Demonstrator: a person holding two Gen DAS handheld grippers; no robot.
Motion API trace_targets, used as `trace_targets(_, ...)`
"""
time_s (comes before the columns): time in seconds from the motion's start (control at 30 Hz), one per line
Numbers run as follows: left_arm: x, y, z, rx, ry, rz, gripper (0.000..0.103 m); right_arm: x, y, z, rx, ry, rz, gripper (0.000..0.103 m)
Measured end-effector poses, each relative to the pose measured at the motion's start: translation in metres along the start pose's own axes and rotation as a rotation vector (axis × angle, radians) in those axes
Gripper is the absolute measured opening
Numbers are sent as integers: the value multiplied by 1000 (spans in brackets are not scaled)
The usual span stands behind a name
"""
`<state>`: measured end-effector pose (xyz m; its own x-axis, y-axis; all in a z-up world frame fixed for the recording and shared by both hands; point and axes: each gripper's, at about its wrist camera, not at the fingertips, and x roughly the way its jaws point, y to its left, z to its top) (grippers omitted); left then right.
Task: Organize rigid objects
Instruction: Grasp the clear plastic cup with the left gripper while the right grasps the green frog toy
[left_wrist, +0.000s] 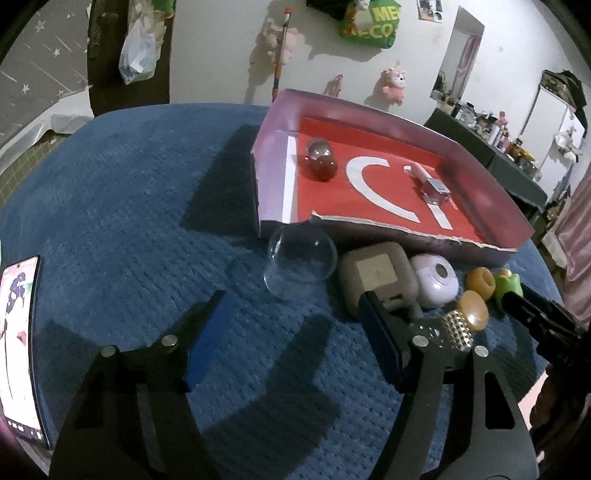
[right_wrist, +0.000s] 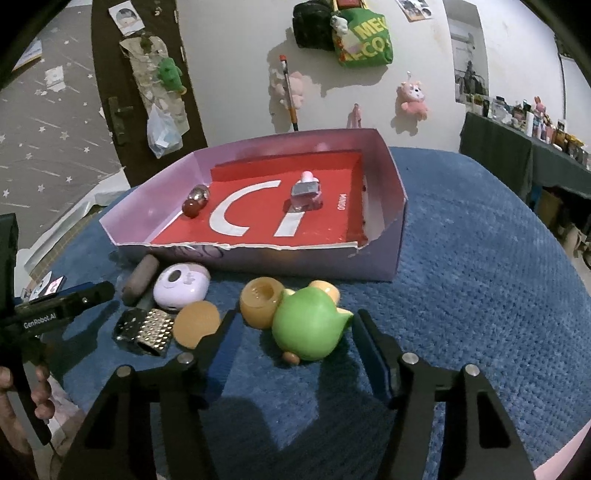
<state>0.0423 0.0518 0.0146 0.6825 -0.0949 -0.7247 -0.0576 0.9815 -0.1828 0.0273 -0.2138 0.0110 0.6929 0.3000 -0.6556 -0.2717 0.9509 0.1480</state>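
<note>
Both grippers (left_wrist: 291, 306) (right_wrist: 295, 325) tilted down — jaws apart

A white plaster wall (right_wrist: 236, 74) hung with a pink plush toy (right_wrist: 413, 96) and a green printed bag (right_wrist: 364, 42) (at twelve o'clock); a dark brown wooden door (right_wrist: 110, 74) at ten o'clock, a cluttered dark-draped side table (right_wrist: 517, 155) at two.

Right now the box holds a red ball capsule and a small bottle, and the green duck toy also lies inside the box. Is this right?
Not quite. The green duck toy lies outside the box, on the blue cloth before it, as the right wrist view shows. The red ball capsule and small bottle are inside.
</note>
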Motion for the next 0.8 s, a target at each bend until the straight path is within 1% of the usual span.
trace_targets(0.1,6,-3,4,12,1,11,70,7,-1,1,9,13,-6,60)
trace_targets(0.13,8,-3,5,13,2,9,67,10,-2,1,11,23,-6,58)
trace_targets(0.2,10,-3,7,9,-3,3,63,14,-4,0,19,41,-2,52)
trace_targets(0.27,13,-1,11,4,1,0,59,16,-4,0,17,40,-10,50)
trace_targets(0.33,16,-1,15,-1,3,-5,56,17,-5,1,20,43,-5,49)
trace_targets(0.4,18,-1,16,2,2,-9,49,18,-5,2,14,46,-7,49)
trace_targets(0.43,19,-1,16,3,4,-13,42,17,-5,2,8,46,-10,49)
trace_targets(0.47,20,-2,16,4,8,-16,40,17,-4,2,2,46,-13,48)
trace_targets(0.8,14,-4,14,12,-11,-29,38,12,-2,3,-11,50,-18,47)
